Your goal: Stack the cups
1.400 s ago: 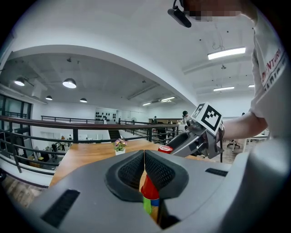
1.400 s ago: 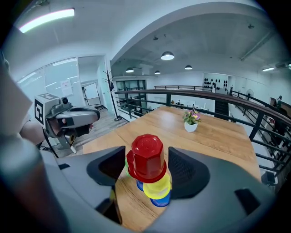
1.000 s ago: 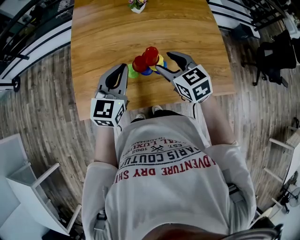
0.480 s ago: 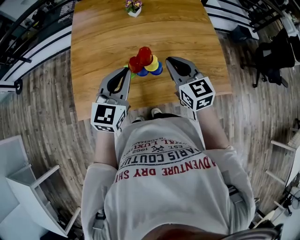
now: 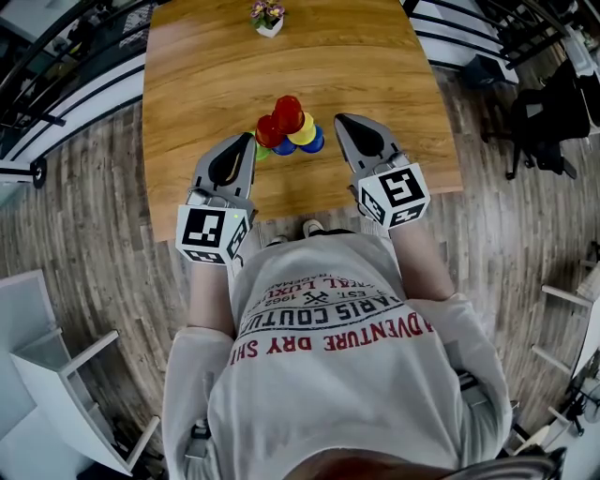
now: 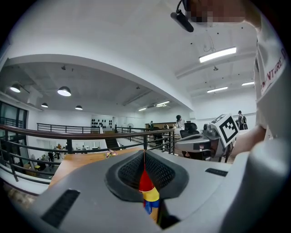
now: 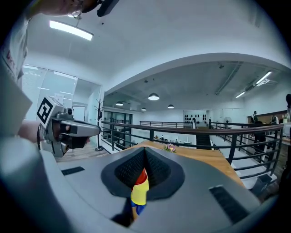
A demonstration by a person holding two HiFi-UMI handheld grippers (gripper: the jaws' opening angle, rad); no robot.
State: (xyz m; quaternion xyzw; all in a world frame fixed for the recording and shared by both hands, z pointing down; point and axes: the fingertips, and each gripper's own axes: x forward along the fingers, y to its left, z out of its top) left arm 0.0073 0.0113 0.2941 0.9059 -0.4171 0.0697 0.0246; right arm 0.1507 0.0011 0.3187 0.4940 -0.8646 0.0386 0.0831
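Observation:
Several small cups stand bunched on the wooden table [image 5: 375, 66]. A red cup [image 5: 289, 112] sits highest, a second red cup [image 5: 268, 130] lies left of it, with a yellow cup [image 5: 307, 132], a blue cup [image 5: 316, 142] and a green cup [image 5: 259, 151] around them. My left gripper [image 5: 247, 139] is shut and empty just left of the bunch. My right gripper [image 5: 339, 119] is to the right, apart from the cups; its jaws have just been closing with nothing between them. Past each gripper's closed jaws, the red cup [image 6: 145, 182] [image 7: 142, 174] shows above the yellow cup [image 6: 151, 195] [image 7: 139, 191].
A small flower pot [image 5: 268, 15] stands at the table's far edge. The table's near edge runs just below both grippers. Dark office chairs [image 5: 553, 112] stand on the floor to the right, a white shelf [image 5: 56, 366] at lower left, and railings [image 6: 68, 136] beyond the table.
The right gripper's jaws were open beside the cups and have shut empty; it drew back slightly to the right. The left gripper shifted only slightly.

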